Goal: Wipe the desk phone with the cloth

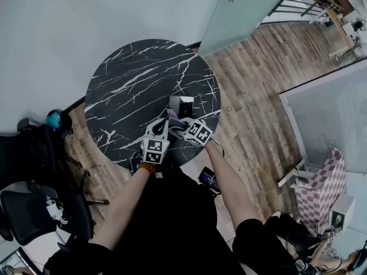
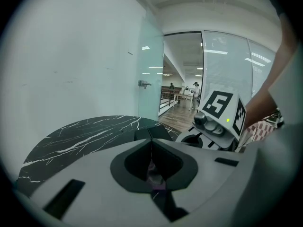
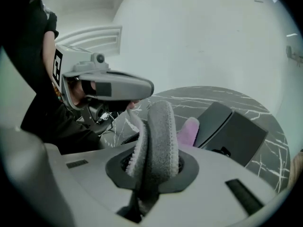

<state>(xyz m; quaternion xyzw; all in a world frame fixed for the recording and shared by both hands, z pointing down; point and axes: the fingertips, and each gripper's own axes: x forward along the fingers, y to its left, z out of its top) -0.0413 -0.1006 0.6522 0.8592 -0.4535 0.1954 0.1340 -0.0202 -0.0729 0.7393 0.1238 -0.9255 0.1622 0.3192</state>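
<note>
The dark desk phone (image 1: 181,104) stands near the front right of the round black marble table (image 1: 132,85). A grey and pink cloth (image 1: 174,119) is stretched between both grippers just in front of it. My right gripper (image 3: 154,164) is shut on a thick fold of the cloth (image 3: 158,131), with the phone (image 3: 232,131) close behind to the right. My left gripper (image 2: 151,167) is shut on a thin pinkish edge of the cloth (image 2: 154,173); the phone's top (image 2: 151,132) shows just past it. In the head view the left gripper (image 1: 163,126) and right gripper (image 1: 184,125) nearly meet.
A black office chair (image 1: 34,148) stands left of the table, beside the pale wall. Wooden floor (image 1: 258,96) runs to the right, with a glass door (image 1: 241,10) behind and a checkered object (image 1: 324,182) at far right. The table's front edge lies under my arms.
</note>
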